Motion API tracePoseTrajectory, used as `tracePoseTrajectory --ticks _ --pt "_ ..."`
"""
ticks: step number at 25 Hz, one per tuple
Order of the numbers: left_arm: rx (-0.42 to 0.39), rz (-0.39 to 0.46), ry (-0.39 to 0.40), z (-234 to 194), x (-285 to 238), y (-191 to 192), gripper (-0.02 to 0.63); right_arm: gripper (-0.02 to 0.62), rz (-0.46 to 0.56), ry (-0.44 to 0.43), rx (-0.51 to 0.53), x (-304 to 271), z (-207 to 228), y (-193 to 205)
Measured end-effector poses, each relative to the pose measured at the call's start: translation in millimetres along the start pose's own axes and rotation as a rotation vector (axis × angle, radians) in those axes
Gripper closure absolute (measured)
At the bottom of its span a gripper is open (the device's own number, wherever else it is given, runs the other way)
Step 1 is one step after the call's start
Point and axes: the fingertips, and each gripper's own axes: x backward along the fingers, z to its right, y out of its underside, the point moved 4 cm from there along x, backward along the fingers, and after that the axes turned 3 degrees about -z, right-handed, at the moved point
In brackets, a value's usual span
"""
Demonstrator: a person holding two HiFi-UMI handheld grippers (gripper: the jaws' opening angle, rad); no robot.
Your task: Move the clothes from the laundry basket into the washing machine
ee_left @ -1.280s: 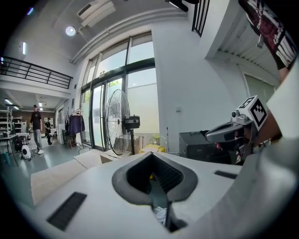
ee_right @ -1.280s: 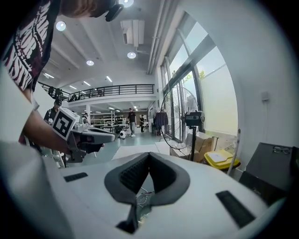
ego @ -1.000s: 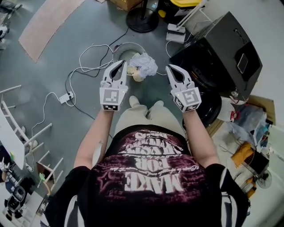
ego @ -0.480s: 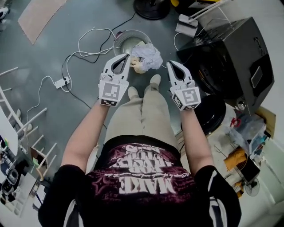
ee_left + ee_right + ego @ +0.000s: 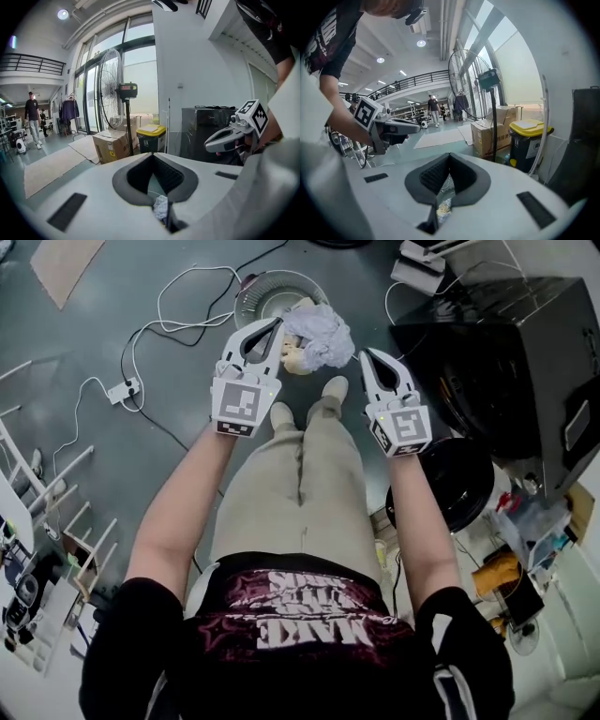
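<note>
**Head view.** Both grippers are closed and empty. The left gripper [image 5: 277, 324] ends just beside the white clothes [image 5: 321, 334] heaped over the near rim of the basket [image 5: 246, 292]. The right gripper [image 5: 367, 354] sits just right of that heap. The clothes all lie in or on the basket, on the floor beyond your shoes [image 5: 281, 414]. The washer [image 5: 497, 352] stands to the right, and what looks like its round door [image 5: 459, 486] is open by your right leg.

If you go in with the jaws shut, you will likely only shove the heap or tip the light basket, so open them first. A shallow pinch on the overhanging pile could drop a piece on the way across. White cables [image 5: 178, 327] loop left of the basket to a power strip [image 5: 124, 390], where a trailing cloth or a foot could snag. The door lies between the basket and the washer, so carry the clothes around it.

**Left gripper view.** The jaws meet at the tips and hold nothing. A scrap of white cloth shows through the gap, beyond them. Far off stand a fan [image 5: 110, 89], a box [image 5: 112, 144] and a bin [image 5: 151, 138].

**Right gripper view.** These jaws are closed too and hold nothing. Basket wire and a beige piece [image 5: 443, 207] show through the gap. The left gripper is at the left, well apart.
</note>
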Motion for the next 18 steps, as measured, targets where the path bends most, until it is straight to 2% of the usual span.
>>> tracePoseTrajectory --ticks 4,13,18 --pt "0.016 -0.022 0.001 10.8 -19.9 26.2 0.601 0.591 -0.043 -0.034 0.013 -15.1 8.8 31.7" --pt "0.022 -0.128 -0.005 20.3 -37.1 95.2 0.601 0.59 -0.161 -0.097 0.032 -52.5 24.1 105.8" --pt "0.039 -0.145 -0.014 21.8 -51.8 115.4 0.601 0.589 -0.22 -0.103 0.023 -70.8 38.2 140.9"
